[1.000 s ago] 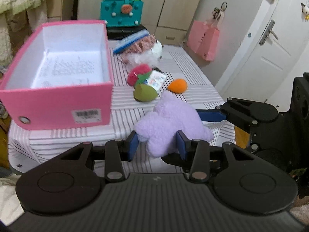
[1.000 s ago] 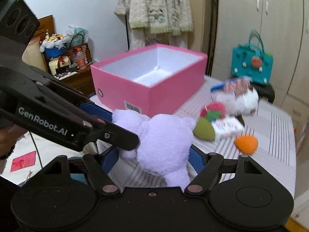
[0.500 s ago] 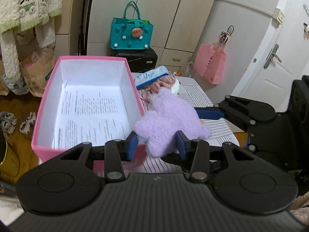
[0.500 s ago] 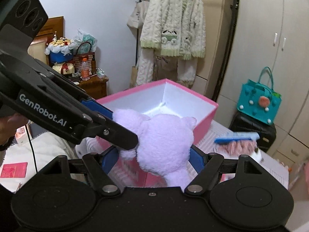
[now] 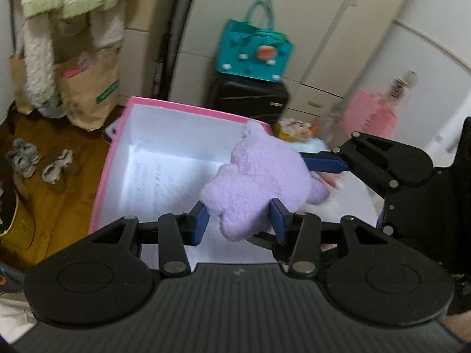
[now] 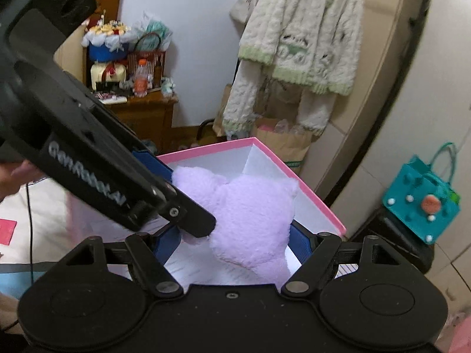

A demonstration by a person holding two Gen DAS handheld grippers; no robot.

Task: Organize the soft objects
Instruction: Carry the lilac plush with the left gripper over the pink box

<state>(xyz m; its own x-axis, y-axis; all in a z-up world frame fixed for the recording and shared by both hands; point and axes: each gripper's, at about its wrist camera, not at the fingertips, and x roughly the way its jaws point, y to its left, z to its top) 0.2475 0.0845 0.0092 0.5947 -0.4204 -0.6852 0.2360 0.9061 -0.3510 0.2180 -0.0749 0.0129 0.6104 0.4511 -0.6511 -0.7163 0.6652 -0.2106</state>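
A lilac plush toy [image 5: 259,176] hangs between both grippers, over the open pink box [image 5: 112,158] with a white inside. My left gripper [image 5: 240,222] is shut on the plush's lower part. My right gripper [image 6: 234,239] is shut on the plush [image 6: 250,220] from the other side; its body also shows in the left wrist view [image 5: 382,161]. In the right wrist view the box [image 6: 312,194] lies under and behind the plush. The box holds nothing but a printed paper lining.
A teal handbag [image 5: 254,50] sits on a black suitcase [image 5: 250,100] behind the box. A pink bag [image 5: 371,117] hangs at the right. A paper bag [image 5: 91,91] and shoes [image 5: 38,164] are on the floor at left. A wooden cabinet [image 6: 141,111] stands beyond.
Both grippers have carried the plush up off the striped table and over the pink box; the box now lies directly beneath it. The other toys have left the view.
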